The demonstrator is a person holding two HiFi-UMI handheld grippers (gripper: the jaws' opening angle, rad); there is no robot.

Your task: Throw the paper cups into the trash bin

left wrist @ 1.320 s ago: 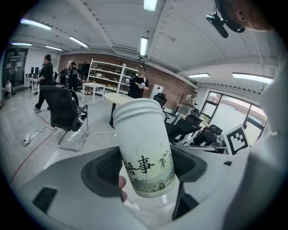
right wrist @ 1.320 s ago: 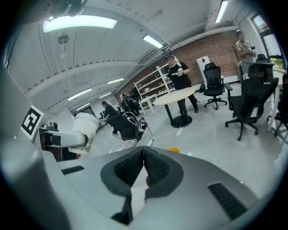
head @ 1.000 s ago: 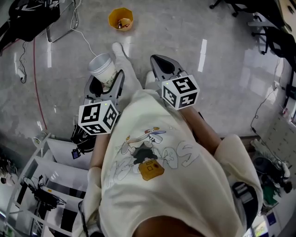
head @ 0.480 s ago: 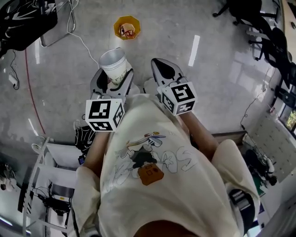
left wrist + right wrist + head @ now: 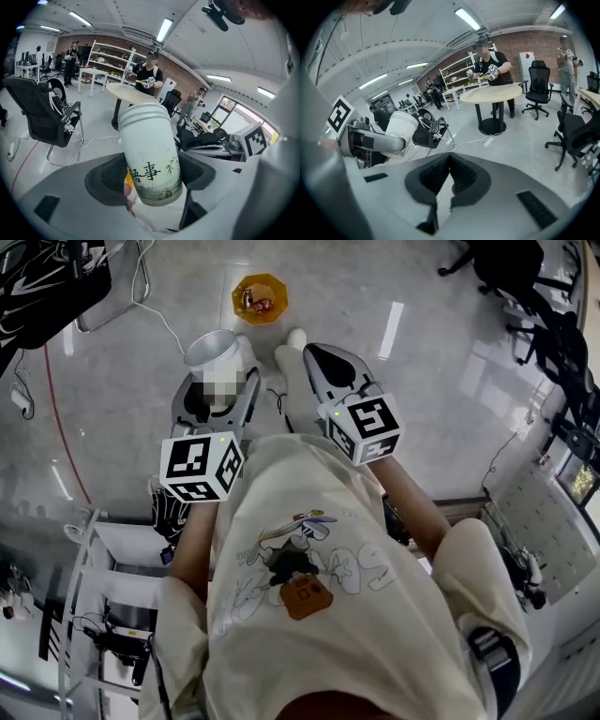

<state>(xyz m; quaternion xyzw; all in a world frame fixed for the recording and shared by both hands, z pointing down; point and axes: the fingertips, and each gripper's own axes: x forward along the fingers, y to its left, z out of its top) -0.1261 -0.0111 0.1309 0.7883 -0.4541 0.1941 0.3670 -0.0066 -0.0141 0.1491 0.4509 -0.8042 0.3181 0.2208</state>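
My left gripper (image 5: 152,177) clamps a white paper cup (image 5: 148,145) printed with black Chinese characters and bamboo; right gripper (image 5: 449,174) jaws touch.

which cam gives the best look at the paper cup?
Left gripper view: the paper cup fills the centre, clamped between the jaws, printed side and ridged rim clear. Head view shows only its open mouth from above, partly blurred. Right gripper view shows it small, at left.

Left gripper (image 5: 220,395) clamps white paper cup (image 5: 214,351), mouth up; right gripper (image 5: 325,360) at its 3 o'clock, jaws together, empty. On glossy grey floor (image 5: 441,381), orange octagonal trash bin (image 5: 260,298) at cup's 12 o'clock, apart; black office chairs (image 5: 525,277) at 2 o'clock
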